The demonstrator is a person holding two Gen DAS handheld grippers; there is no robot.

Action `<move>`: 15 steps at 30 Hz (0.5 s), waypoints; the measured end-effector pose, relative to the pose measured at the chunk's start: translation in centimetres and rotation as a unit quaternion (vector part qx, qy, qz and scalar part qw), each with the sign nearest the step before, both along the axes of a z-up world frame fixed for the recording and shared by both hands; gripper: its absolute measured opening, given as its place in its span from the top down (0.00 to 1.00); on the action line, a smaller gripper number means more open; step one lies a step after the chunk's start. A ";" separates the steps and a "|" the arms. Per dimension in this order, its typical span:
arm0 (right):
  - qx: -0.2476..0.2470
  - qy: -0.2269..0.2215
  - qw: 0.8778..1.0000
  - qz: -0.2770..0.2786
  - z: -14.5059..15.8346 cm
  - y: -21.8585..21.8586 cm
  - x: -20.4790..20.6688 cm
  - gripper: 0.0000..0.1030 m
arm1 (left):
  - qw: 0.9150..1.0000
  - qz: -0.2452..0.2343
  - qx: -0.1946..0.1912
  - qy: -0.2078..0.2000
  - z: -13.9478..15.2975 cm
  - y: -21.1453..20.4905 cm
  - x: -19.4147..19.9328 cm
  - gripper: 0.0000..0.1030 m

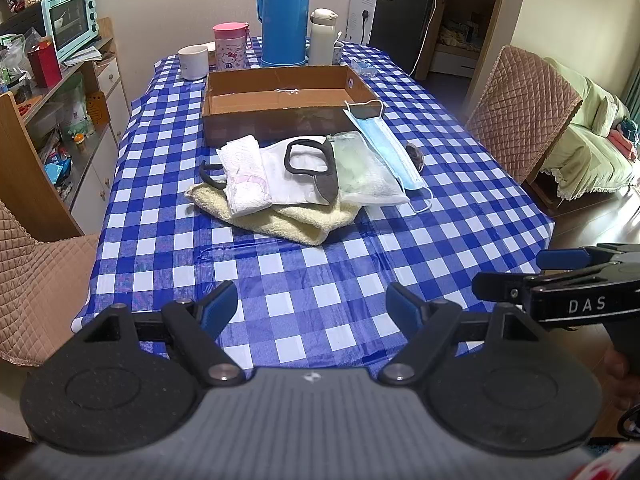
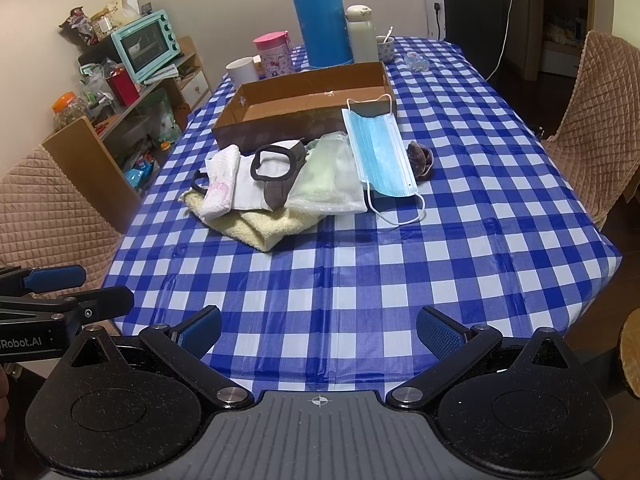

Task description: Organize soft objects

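Note:
A pile of soft things lies mid-table in front of an open cardboard box point(image 1: 276, 114) point(image 2: 296, 120). A yellow towel point(image 1: 288, 220) point(image 2: 260, 226) is at the bottom. On it lie a folded white-pink cloth point(image 1: 244, 178) point(image 2: 218, 184), a white mask with dark straps point(image 1: 300, 172) point(image 2: 264, 182) and a pale green mesh bag point(image 1: 366, 174) point(image 2: 330, 182). A blue surgical mask point(image 1: 386, 146) point(image 2: 380, 152) leans on the box corner. A dark small item point(image 1: 416, 154) point(image 2: 422, 158) lies beside it. My left gripper point(image 1: 310, 306) and right gripper point(image 2: 318, 330) are open, empty, over the near table edge.
Behind the box stand a blue thermos point(image 1: 286, 12), a white bottle point(image 1: 322, 36), a pink Hello Kitty cup point(image 1: 231, 46) and a white mug point(image 1: 193, 62). Quilted chairs point(image 1: 516, 112) flank the checkered table point(image 1: 320, 280). A cluttered shelf with a teal oven point(image 1: 72, 20) is left.

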State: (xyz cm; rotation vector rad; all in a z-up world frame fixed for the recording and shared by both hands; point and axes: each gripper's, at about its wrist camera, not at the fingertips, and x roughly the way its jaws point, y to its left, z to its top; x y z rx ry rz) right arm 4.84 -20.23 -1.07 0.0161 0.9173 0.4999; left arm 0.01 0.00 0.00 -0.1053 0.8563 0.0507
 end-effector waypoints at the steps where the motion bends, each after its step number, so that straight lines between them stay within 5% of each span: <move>1: 0.000 0.000 1.000 0.000 0.0 0.0 0.0 0.00 | 1.000 0.000 0.000 0.000 0.0 0.0 0.0 0.22; 15: 0.000 0.001 1.000 0.000 -0.1 -0.1 0.0 0.00 | 1.000 0.000 0.000 0.000 0.0 0.0 0.0 0.22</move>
